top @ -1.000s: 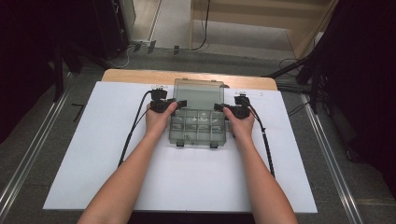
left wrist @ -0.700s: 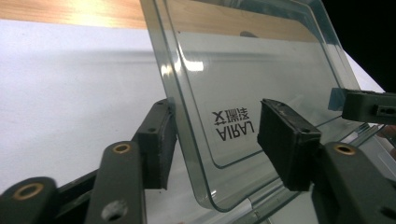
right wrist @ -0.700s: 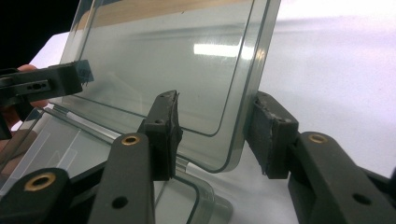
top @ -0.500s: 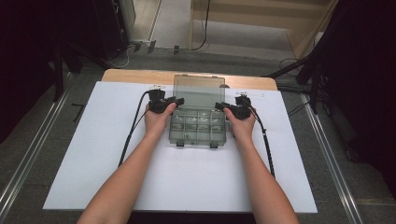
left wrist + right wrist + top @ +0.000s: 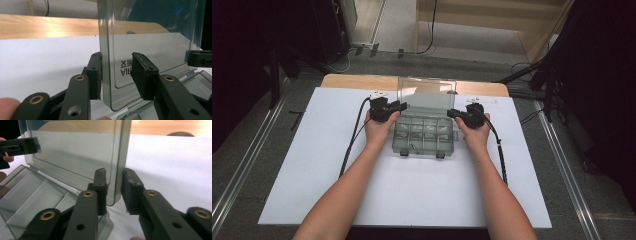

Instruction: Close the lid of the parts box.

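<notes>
A clear plastic compartment box (image 5: 424,136) sits mid-table with its lid (image 5: 427,92) standing upright. My left gripper (image 5: 396,107) is at the lid's left edge. In the left gripper view, the lid (image 5: 150,37) stands between the jaws of my left gripper (image 5: 117,57). These have just been closing: one pad (image 5: 96,75) lies against the lid and the other stands off it. My right gripper (image 5: 453,113) is at the lid's right edge. Its jaws have also just been closing, and my right gripper (image 5: 115,173) has both pads touching the lid (image 5: 75,150).
The box rests on a white sheet (image 5: 337,190) over a wooden table (image 5: 357,80). Cables trail from both grippers along the forearms. The box's open compartments (image 5: 32,195) lie just below the lid hinge. Metal rails (image 5: 242,165) run beside the table.
The lid has swung a little more upright. Both pairs of jaws have narrowed around its side edges. The hands have stayed in place.
</notes>
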Demonstrator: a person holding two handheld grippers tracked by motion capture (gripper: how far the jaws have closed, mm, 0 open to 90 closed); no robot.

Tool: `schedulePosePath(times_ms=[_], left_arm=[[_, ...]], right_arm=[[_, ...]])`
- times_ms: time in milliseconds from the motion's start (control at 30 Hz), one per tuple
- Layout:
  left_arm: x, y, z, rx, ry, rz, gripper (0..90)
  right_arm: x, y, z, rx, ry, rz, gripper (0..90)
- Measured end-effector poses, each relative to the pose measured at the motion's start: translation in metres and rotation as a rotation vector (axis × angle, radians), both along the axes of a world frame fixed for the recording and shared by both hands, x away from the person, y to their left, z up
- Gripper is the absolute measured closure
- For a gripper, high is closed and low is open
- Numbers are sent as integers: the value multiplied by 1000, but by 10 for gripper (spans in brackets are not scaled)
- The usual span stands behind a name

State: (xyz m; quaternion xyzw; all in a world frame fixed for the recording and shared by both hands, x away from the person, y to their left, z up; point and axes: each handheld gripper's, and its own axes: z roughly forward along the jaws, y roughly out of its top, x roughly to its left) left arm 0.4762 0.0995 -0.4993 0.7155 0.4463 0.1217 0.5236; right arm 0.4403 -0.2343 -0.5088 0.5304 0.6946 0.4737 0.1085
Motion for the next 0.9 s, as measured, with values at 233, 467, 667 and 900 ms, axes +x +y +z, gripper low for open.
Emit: schedulePosePath(times_ms=[233,467,667,900], left_arm=[[0,4,5,-8,-5,19,658],[7,11,25,-27,-20,46,741],[11,12,33,-14,-24,43,825],[12,11,31,-26,-10,35,811]], right_arm=[[-4,-2,2,-39,-14,-8,850],[-8,2,1,-75,-57,-17,850],[-10,3,0,-89,-87,-18,850],[-10,3,0,-98,-99,-12,848]])
